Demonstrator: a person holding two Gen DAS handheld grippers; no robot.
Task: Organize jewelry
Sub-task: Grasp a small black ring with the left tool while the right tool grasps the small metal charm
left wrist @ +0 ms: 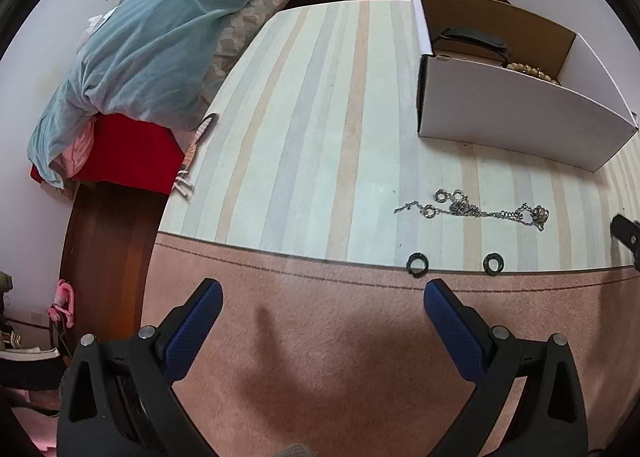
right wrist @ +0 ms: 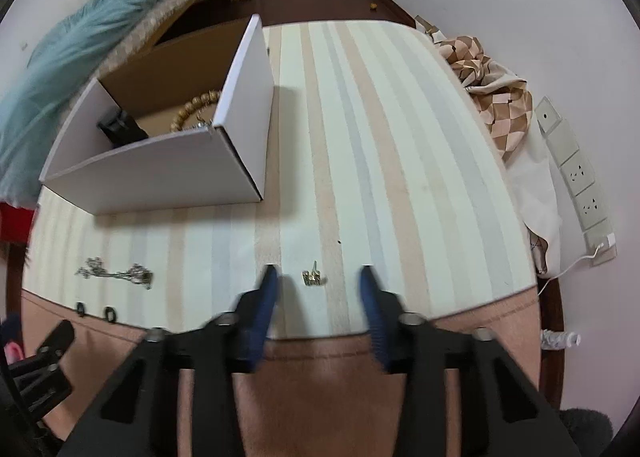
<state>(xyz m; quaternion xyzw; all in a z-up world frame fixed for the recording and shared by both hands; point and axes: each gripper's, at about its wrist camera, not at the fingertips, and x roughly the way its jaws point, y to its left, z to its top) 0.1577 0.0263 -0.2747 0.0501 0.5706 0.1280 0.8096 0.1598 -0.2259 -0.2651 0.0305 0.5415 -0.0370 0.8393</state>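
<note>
one white box (right wrist: 160, 173) holding bead bracelet (right wrist: 196, 107) and black band (left wrist: 476, 42), both grippers (left wrist: 324, 297) (right wrist: 318, 277) gaping, nothing gripped

Soft even daylight, faint shadows, fisheye-bent dark edges, right view motion-blurred

On the surface (left wrist: 304, 129), the box (left wrist: 516, 117) stands at the back, holding a bead bracelet (right wrist: 196, 107); the chain (left wrist: 472, 211) lies before it, two rings (left wrist: 456, 263) nearer still, and an earring (right wrist: 313, 277) lies right of the chain.
</note>
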